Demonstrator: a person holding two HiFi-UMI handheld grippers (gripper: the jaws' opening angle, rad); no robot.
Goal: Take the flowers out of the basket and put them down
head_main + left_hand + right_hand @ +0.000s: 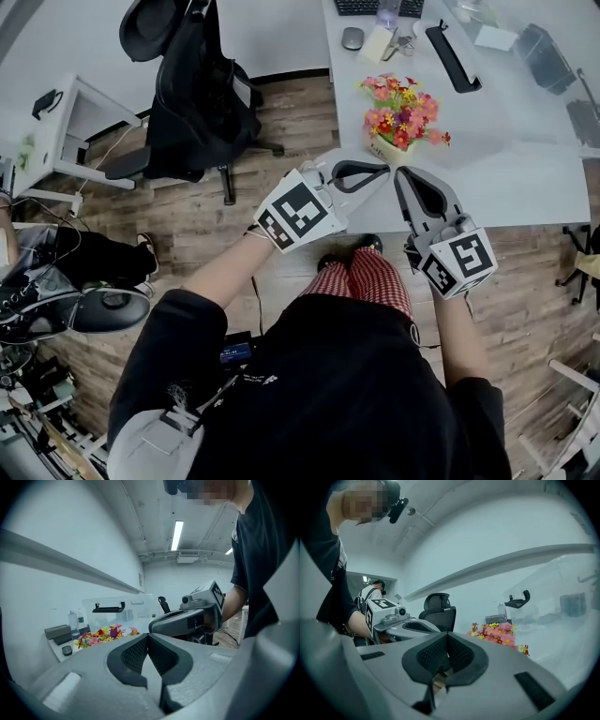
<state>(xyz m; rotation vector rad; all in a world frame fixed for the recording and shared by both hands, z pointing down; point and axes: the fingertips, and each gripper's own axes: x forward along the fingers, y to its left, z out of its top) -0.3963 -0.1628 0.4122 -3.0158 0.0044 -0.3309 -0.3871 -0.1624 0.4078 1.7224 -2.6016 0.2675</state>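
A bunch of pink, red and yellow flowers [403,114] stands in a small pale basket [383,150] near the front edge of the white table [525,187]. In the head view my left gripper [385,171] and right gripper [399,174] meet tip to tip just in front of the basket, both shut and holding nothing. The left gripper view has its jaws [148,637] closed, the flowers [106,633] beyond at the left and the right gripper [190,619] crossing ahead. In the right gripper view the shut jaws [447,637] point past the flowers [500,633], with the left gripper [398,623] at the left.
A black office chair [192,89] draped with a dark jacket stands left of the table. On the far part of the table lie a keyboard [380,7], a mouse [352,37], a bottle [388,13] and a clear box with a black handle [452,54]. Shoes [111,309] lie on the wooden floor.
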